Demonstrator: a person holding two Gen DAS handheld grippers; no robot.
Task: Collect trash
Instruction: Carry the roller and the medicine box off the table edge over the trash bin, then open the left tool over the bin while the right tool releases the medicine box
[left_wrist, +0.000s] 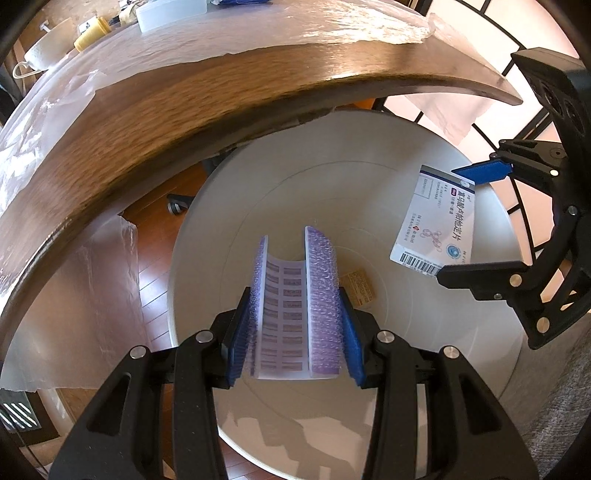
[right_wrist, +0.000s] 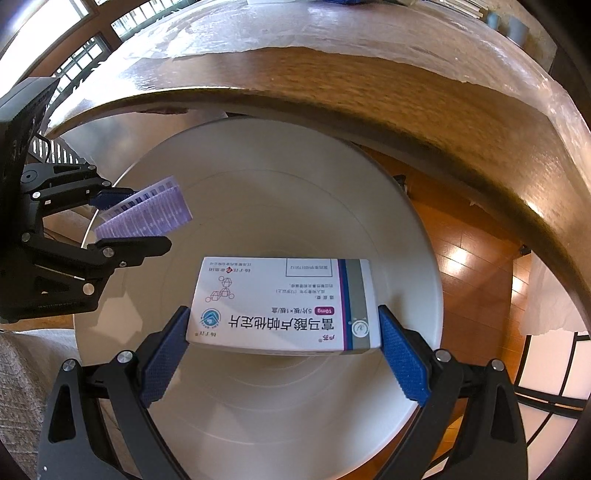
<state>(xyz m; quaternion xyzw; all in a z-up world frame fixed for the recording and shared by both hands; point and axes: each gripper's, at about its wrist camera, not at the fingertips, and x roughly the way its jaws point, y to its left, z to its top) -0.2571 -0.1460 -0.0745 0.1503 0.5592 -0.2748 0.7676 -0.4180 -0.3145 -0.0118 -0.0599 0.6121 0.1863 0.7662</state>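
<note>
Left tool (left_wrist: 295, 332): blue pads closed partway on a purple blister sheet (left_wrist: 295, 306), which bows into a U between them, printed white backing facing the camera. Seen from the right wrist view, the same left tool (right_wrist: 122, 218) comes in from the left edge with the purple blister sheet (right_wrist: 147, 218) sticking out past its tips, tilted.

Right tool (right_wrist: 284, 347): pads pressed against the two short ends of a white medicine box (right_wrist: 284, 306), held flat and level, blue and grey stripe toward the right pad, Chinese print reading upside down in this view. In the left wrist view the right tool (left_wrist: 476, 218) enters from the right edge, the medicine box (left_wrist: 436, 221) gripped between one blue pad above and a black finger below, barcode end lowest.

Both items hang over the open mouth of a round white bin (left_wrist: 369, 184), neither touching its wall as far as can be seen. The bin (right_wrist: 258, 166) interior shows concentric rings; a small yellow label (left_wrist: 358, 291) sits on the inside, just right of the blister sheet.

Outward: bin stands just beside and partly under the curved edge of a wooden tabletop (left_wrist: 166, 122), which carries a clear plastic sheet (left_wrist: 258, 33). Reddish wood floor (right_wrist: 469, 251) beside the bin. Grey carpet (left_wrist: 554, 413) at lower right in the left view.
</note>
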